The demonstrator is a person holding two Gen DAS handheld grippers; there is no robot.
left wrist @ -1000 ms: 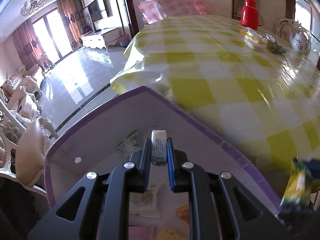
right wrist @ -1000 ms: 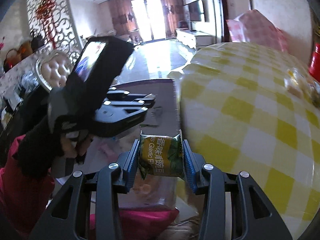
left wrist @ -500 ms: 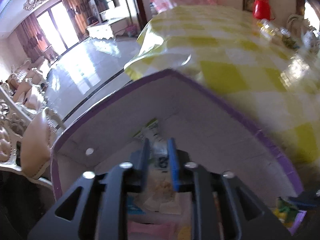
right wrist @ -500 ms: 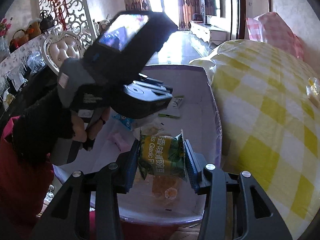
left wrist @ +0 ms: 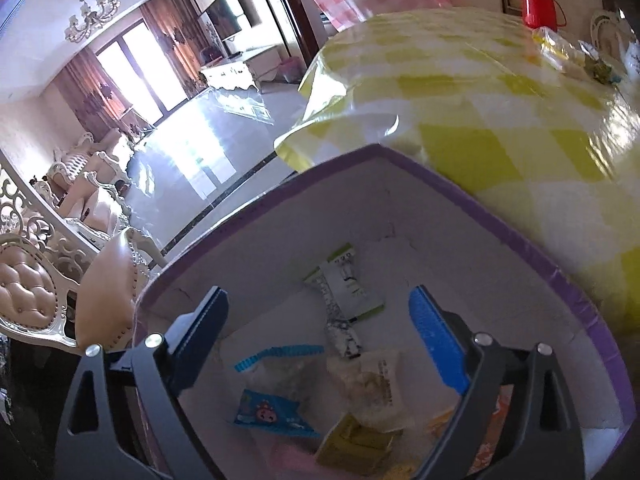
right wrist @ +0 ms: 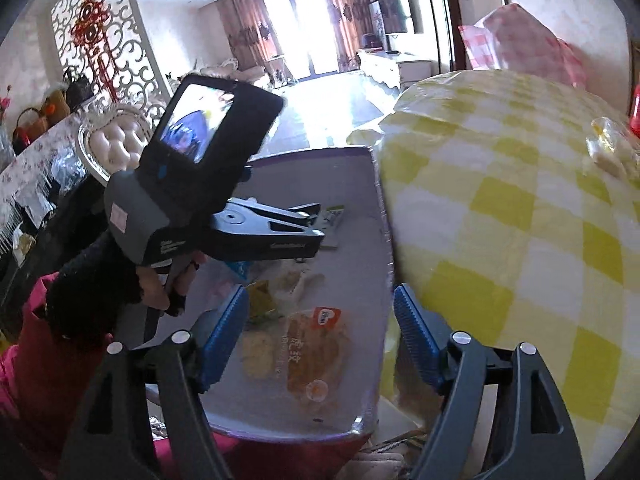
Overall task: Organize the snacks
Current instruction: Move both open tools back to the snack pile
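Where the purple-rimmed box (left wrist: 472,200) sits against the yellow-checked tablecloth (left wrist: 480,92), both tongs hang above it. Left gripper (left wrist: 320,320): jaws opening wide, nothing between them. Right gripper (right wrist: 318,332): jaws opening, likewise empty. Contents on the box floor: silver-and-white wrapper (left wrist: 344,312), blue packet (left wrist: 272,412), orange bread packet (right wrist: 316,348), yellow-green snack packet (right wrist: 260,300).

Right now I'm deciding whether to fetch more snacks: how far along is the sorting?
Done: several packets lie in the purple box, among them a blue one and an orange one. In hand: nothing; the left gripper and right gripper hang over the box, jaws opening and empty. Left: a few packets at the table's far edge.
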